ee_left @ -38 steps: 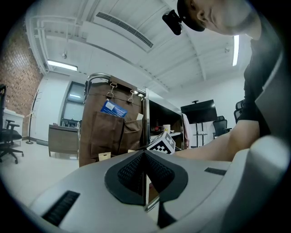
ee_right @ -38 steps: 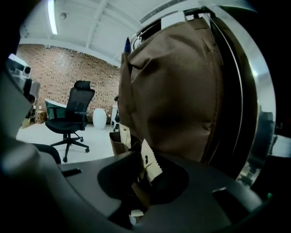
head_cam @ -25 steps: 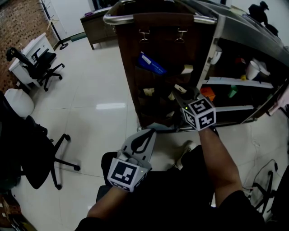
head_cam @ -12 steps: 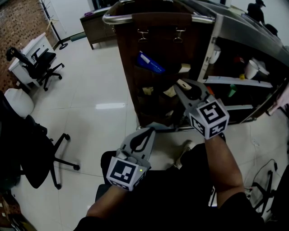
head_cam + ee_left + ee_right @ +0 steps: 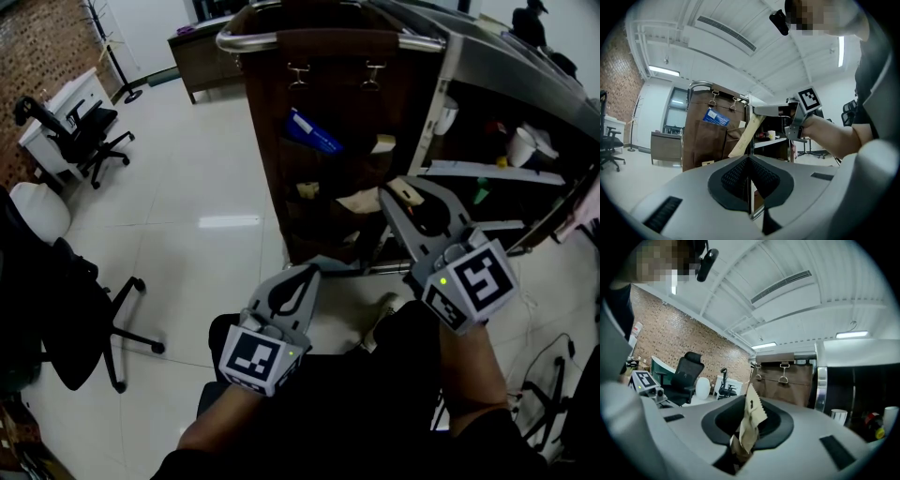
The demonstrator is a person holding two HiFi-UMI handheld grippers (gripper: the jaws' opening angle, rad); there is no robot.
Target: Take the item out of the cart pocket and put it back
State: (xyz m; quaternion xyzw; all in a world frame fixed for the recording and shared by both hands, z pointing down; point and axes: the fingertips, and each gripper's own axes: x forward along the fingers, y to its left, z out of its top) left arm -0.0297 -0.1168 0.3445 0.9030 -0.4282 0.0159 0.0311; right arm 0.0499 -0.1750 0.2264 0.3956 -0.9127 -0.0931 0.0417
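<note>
up in front of the big metal cart and its brown cloth pocket hanger: unmoved, hung as before from two clips on the shiny rail, with a blue card poking out of a top pocket.

lifted higher and drawn back toward the body with the right gripper, away from the low pockets reached into a second ago.

held low by the lap with the left gripper, in the same spot as before, squeezed together on nothing.

pinched tight in the right gripper: a thin tan paper packet with a zigzag edge, now all the way out of its pocket, up in the air just in front of the hanger and touching no pocket.

looks like the taking-out half is done. left to do, most likely: tip the packet down and slide it back into its pocket without crumpling it.
</note>
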